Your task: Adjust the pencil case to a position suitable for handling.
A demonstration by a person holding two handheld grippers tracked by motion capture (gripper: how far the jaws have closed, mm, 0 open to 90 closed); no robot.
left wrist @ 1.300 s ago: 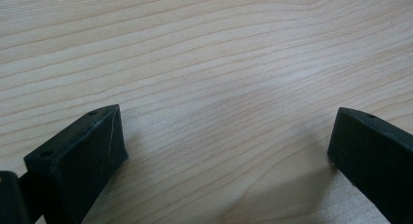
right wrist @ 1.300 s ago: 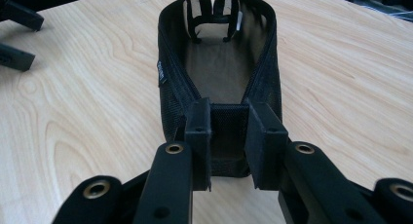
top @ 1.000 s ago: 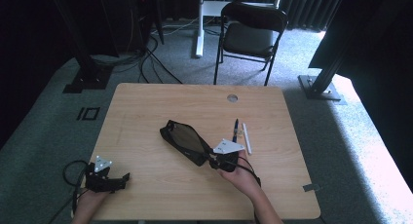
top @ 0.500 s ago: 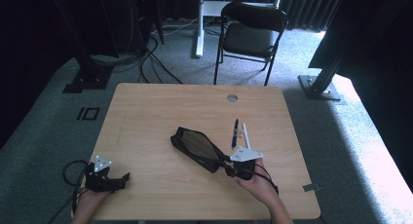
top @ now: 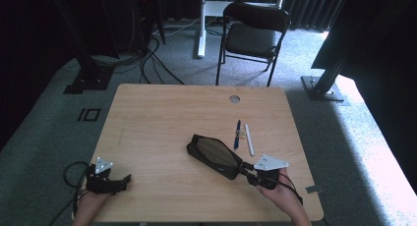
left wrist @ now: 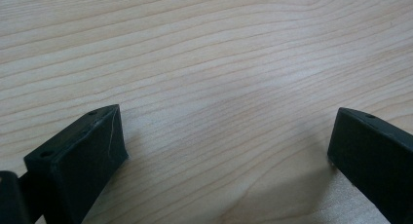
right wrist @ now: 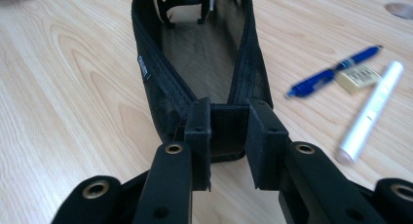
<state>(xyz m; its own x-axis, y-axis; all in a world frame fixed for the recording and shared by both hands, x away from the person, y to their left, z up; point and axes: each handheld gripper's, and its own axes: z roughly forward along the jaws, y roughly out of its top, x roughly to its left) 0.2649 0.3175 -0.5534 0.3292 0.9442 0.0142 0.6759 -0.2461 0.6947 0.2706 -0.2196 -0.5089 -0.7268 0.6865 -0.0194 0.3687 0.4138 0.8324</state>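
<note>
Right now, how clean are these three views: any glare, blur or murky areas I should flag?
High view: sunlight blows out the floor at the right edge, the background is very dark, the table evenly lit. Left gripper view: sharp wood grain, soft shadows under the jaws. Right gripper view: the pouch is sharp near the jaws, while the blue pen and white marker look slightly soft.

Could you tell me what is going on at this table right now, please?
A person is working at a wooden table with a hand-held gripper in each hand. The right hand-held gripper is clamped on the near end of an open black mesh pouch, which lies toward the table's right side. Beside the pouch lie a blue pen, a small eraser and a white marker. The left hand-held gripper rests at the near left corner, jaws wide apart over bare wood.
</note>
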